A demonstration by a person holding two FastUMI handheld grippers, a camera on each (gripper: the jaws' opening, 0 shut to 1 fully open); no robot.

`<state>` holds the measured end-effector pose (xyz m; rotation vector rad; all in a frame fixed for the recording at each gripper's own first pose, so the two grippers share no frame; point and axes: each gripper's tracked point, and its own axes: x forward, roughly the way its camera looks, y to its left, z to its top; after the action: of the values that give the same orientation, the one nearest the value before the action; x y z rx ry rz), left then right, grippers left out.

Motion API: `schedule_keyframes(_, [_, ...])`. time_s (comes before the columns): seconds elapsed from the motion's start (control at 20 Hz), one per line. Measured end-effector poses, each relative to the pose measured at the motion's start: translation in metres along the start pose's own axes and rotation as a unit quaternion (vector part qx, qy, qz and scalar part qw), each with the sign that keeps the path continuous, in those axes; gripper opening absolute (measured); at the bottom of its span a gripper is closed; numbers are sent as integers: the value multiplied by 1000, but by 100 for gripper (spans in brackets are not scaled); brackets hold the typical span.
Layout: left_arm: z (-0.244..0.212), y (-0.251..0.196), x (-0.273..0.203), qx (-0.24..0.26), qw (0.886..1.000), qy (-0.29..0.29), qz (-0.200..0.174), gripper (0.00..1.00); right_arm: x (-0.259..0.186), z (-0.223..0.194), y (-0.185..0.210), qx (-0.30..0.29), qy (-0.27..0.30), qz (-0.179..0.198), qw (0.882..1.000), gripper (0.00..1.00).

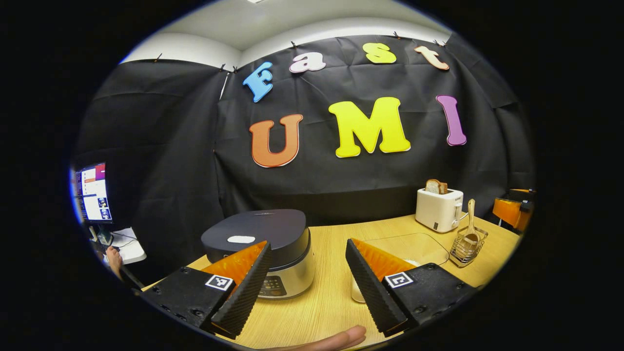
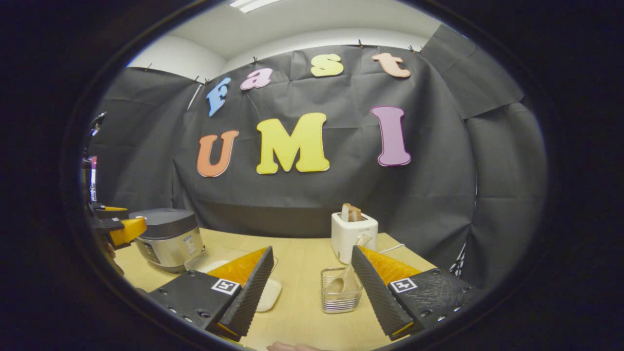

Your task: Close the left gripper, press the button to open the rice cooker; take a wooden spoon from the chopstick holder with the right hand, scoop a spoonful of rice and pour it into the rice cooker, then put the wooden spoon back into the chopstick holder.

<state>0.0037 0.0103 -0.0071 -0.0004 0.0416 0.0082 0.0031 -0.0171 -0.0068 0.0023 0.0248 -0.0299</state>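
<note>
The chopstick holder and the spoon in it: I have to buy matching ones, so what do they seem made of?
The chopstick holder looks like thin bent metal wire with a shiny finish: open horizontal bars you can see through. The wooden spoon standing in it looks like pale, unvarnished wood with a matte, light tan surface, though bamboo cannot be ruled out from this far off.

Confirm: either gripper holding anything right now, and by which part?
Nothing held. Left gripper and right gripper are both open with nothing between the fingers; the wooden spoon sits in the chopstick holder.
</note>
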Motion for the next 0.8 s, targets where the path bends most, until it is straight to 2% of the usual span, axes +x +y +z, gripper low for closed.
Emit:
schedule_keyframes(0.05, [4, 2, 0, 1, 1000, -3, 3, 96, 0, -2, -6, 1, 2, -2, 1000, 92])
schedule_keyframes(0.25, [6, 10, 2, 1, 1000, -4, 4, 96, 0, -4, -27, 11, 8, -20, 1000, 92])
schedule_keyframes(0.3, [6, 11, 3, 3, 1000, 0, 3, 96, 1, -4, -31, 15, 9, -23, 1000, 99])
schedule_keyframes(0.45, [8, 36, 10, 26, 999, 15, 28, 94, 0, -3, -31, 22, 10, -20, 1000, 99])
schedule_keyframes(0.55, [13, 49, 18, 32, 999, 20, 36, 78, 0, -4, -29, 21, 11, -15, 1000, 97])
schedule_keyframes(0.75, [19, 72, 31, 7, 999, 47, 22, 58, -1, -4, -24, 22, 11, -7, 1000, 92])
schedule_keyframes(0.8, [21, 79, 33, 0, 998, 51, 23, 48, -2, -5, -23, 23, 12, -5, 1000, 92])
